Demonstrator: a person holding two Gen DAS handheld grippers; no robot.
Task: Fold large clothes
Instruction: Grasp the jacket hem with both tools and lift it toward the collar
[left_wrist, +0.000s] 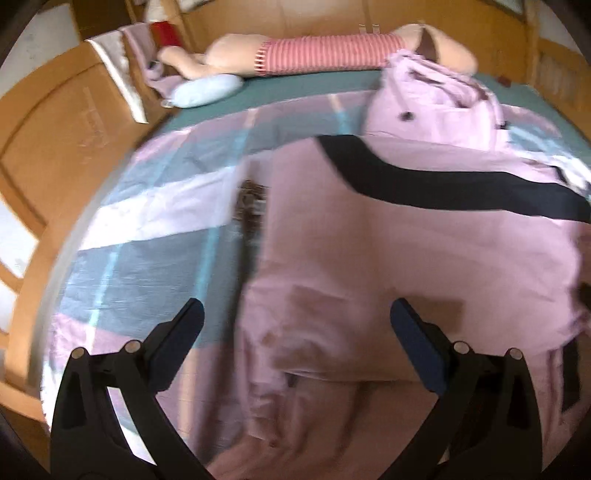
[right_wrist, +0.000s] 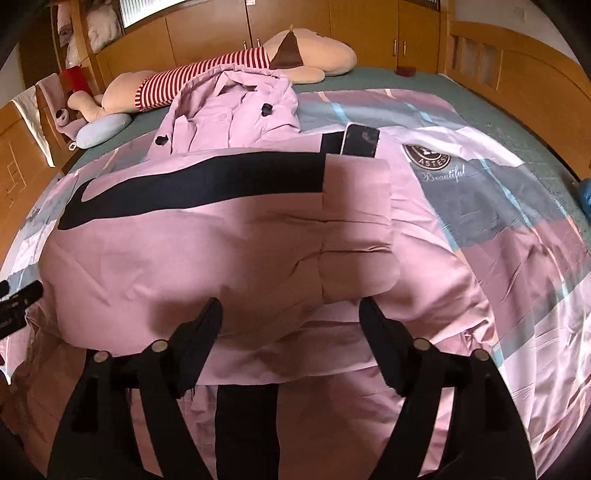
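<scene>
A large pink padded coat lies spread on the bed, with a wide black band across it and its hood at the far end. One sleeve is laid over the body. My left gripper hangs open over the coat's near left part, close to its edge. Over the near hem, my right gripper stands open, with only pink fabric below the gap. Neither pair of pads presses on cloth.
A checked bedspread covers the green mattress. A long plush toy in a red-striped shirt and a pale blue cushion lie at the far side. Wooden cupboards and a wooden bed frame ring the bed.
</scene>
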